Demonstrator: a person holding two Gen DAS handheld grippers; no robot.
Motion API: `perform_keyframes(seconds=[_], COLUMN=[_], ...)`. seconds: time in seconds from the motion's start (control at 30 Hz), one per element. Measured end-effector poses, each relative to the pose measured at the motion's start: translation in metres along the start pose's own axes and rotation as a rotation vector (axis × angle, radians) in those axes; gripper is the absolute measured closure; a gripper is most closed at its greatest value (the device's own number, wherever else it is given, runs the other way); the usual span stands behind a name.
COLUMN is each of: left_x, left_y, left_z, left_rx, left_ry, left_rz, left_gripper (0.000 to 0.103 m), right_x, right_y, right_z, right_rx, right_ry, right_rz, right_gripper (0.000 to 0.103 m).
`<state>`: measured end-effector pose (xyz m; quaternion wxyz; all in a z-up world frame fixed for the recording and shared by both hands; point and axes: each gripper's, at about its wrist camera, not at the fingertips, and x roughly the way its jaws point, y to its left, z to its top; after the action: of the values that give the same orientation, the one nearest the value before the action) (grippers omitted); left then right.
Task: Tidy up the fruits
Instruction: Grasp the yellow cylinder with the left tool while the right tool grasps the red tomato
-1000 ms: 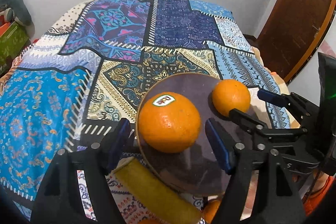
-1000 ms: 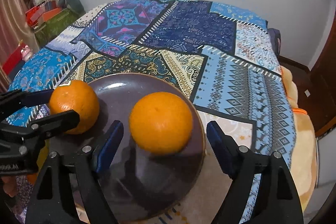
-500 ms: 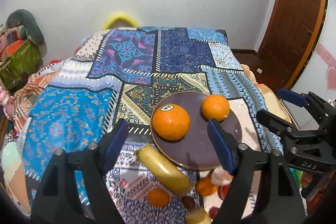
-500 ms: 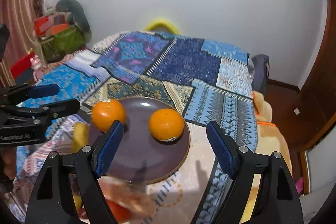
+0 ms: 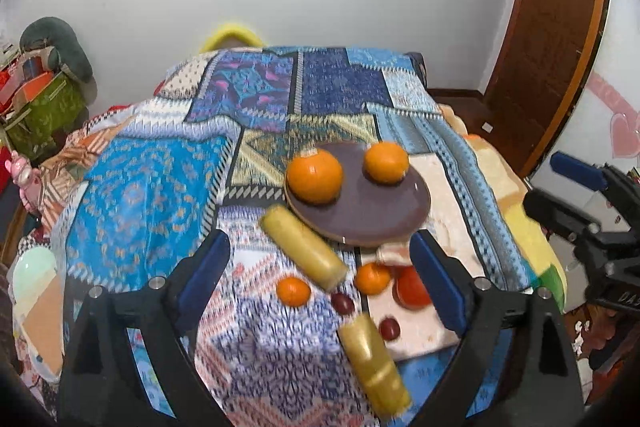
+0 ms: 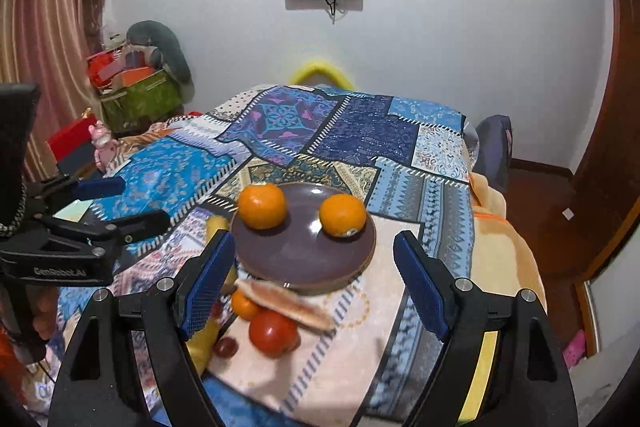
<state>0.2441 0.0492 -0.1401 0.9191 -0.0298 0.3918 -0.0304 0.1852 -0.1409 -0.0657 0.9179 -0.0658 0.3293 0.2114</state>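
1. my left gripper (image 5: 320, 279) hangs over the bed (image 5: 152, 187), its jaws wide and just been opening, nothing clamped between them.
2. my right gripper (image 6: 310, 283) has its jaws apart too, empty, above the near rim of the plate (image 6: 304, 259).
3. the brown plate sits on the patchwork bedspread with two oranges on it: the left orange (image 6: 262, 205) and the right orange (image 6: 343, 215), apart from each other.
4. just beside the plate on the left lies a yellow banana (image 5: 304, 247); a second banana (image 5: 374, 367) lies nearer to me, blurred.
5. below the plate i see two small oranges (image 5: 293, 291), a red tomato (image 6: 274, 333) and a couple of small dark red fruits (image 5: 343, 303), all loose on the bed.
6. a flat tan thing (image 6: 288, 301) lies over the tomato; i cannot tell what it is.
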Motion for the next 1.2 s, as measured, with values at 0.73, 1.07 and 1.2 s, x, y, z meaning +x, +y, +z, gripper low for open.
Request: perform_keyframes(seconds=[0.73,1.07,1.2], left_x=[0.055,0.080,0.079], left_y=[-0.017,-0.021,-0.015], left_z=[-0.085,-0.087,-0.088], left_rx=[-0.030,-0.069,-0.090], left_ry=[0.246,0.283,0.278], left_rz=[-0.066,-0.141,-0.174], left_gripper=[0.044,0.059,0.059], right_x=[0.027,0.058,0.072], right_y=[0.002,0.004,0.007], right_z=[-0.070,-0.078,-0.080], right_rx=[0.081,0.065,0.052], right_ry=[0.203,0.265,0.291], right_rz=[0.051,0.067,0.081], right_gripper=[0.024,0.026,0.030])
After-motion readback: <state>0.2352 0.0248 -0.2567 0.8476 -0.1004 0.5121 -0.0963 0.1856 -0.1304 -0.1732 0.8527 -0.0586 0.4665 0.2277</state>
